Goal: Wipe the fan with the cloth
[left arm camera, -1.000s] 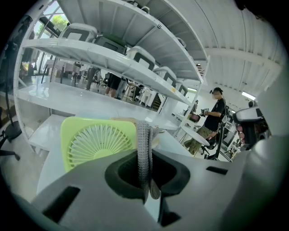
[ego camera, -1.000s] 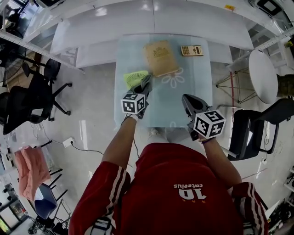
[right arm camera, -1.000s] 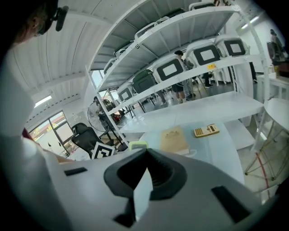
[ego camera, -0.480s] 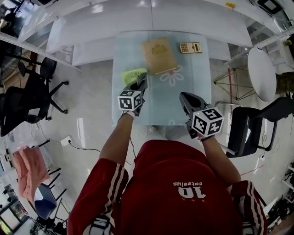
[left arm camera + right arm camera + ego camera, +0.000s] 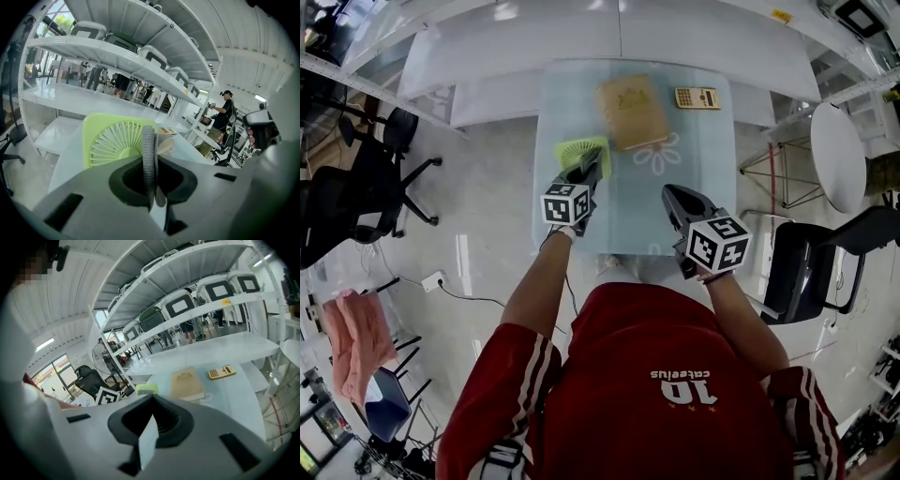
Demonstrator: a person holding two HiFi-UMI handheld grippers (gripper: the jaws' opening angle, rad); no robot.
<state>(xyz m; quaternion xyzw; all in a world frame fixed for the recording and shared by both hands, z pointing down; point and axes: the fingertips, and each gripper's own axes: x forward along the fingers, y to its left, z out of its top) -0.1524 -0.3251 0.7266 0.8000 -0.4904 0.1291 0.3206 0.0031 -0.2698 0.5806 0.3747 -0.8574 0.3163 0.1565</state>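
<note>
Looks along the right tool (image 5: 152, 400), jaws closed together, nothing between. Beyond the tips, on the pale glass worktop (image 5: 234, 397): a green fan (image 5: 146, 389), just left of a tan book (image 5: 186, 383); farther right, apart from the book, a calculator (image 5: 221, 372). Behind, white shelves (image 5: 211, 310).

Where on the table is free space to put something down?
The right side of the table is bare, from the calculator to the near edge, right of the book. The left side is crowded: fan, book, left gripper.
</note>
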